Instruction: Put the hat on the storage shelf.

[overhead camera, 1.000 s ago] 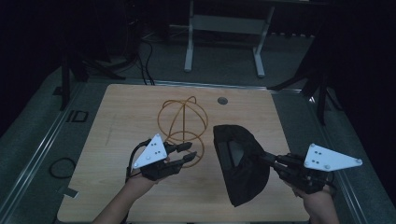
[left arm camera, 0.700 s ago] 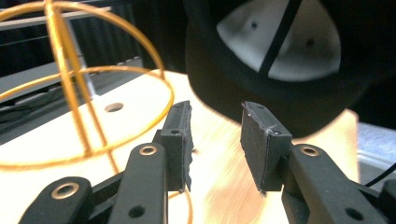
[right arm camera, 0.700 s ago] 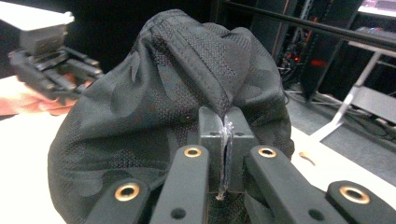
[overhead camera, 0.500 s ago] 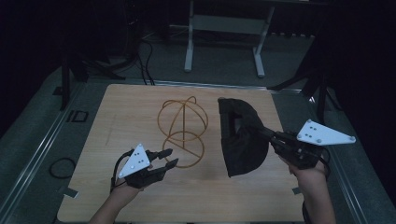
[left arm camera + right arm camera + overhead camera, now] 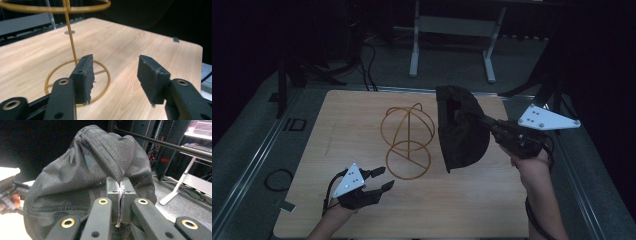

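Unlabelled black hat (image 5: 460, 131) in right hand-held gripper (image 5: 488, 121)

We find no legible text, label, brand, number or sign in any view. The dark fabric bag (image 5: 460, 131) carries only a woven camouflage pattern, with no lettering that we can make out. The grey plates on the left gripper (image 5: 379, 180) and right gripper (image 5: 482, 120) bear small dots, not characters. A dark rectangular outline (image 5: 297, 124) on the floor beside the table (image 5: 362, 110) holds no readable mark. A bright screen (image 5: 201, 127) at the upper corner of the right gripper view is too blurred for us to read.
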